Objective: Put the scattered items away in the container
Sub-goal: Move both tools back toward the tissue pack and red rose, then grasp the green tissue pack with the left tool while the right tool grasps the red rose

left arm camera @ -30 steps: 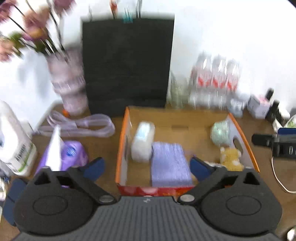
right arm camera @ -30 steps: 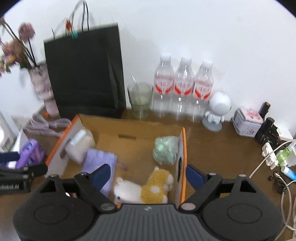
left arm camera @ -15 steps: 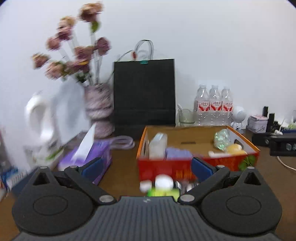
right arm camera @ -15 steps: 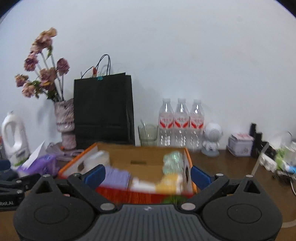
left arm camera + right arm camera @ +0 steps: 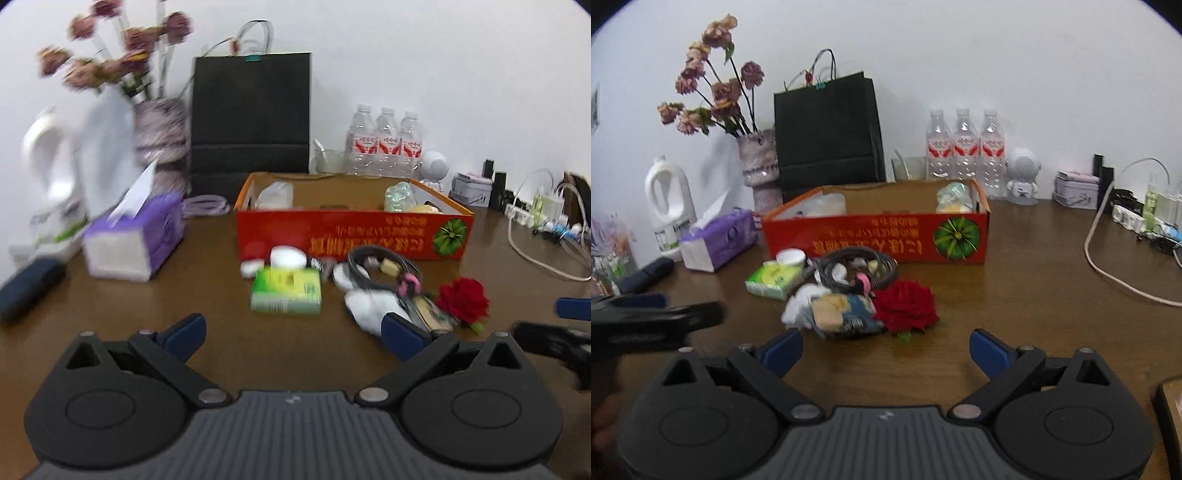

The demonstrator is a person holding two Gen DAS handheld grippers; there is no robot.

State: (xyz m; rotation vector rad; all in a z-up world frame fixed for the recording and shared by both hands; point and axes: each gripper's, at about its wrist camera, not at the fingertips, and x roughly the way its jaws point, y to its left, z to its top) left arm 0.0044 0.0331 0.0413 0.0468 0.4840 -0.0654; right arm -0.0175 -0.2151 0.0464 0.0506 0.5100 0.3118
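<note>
**Two open grippers facing a red box and a pile of loose items on a desk**

The left gripper (image 5: pixel 291 334) and the right gripper (image 5: pixel 886 347) are both held low over the near part of the brown desk (image 5: pixel 1034 295), each with its jaws wide apart and nothing between them. The red box (image 5: pixel 875 236), open at the top, stands at the middle of the desk; a white packet (image 5: pixel 827 205) lies in its left end and a pale green bundle (image 5: pixel 955 194) in its right end. The scattered items lie just in front of the box, touching one another: a green tissue pack (image 5: pixel 774 278) at the left, a white cap (image 5: pixel 790 257) behind it, a coiled black cable (image 5: pixel 857 269) in the middle, a white cloth (image 5: pixel 799 306) and a snack packet (image 5: pixel 846 314) nearer, and a red rose (image 5: pixel 907 304) at the right. Left of the box sit a purple tissue box (image 5: pixel 720 240), a white jug (image 5: pixel 668 199) and a vase of dried flowers (image 5: pixel 759 158). Behind the box stand a black paper bag (image 5: pixel 827 129) and three water bottles (image 5: pixel 964 144).
</note>
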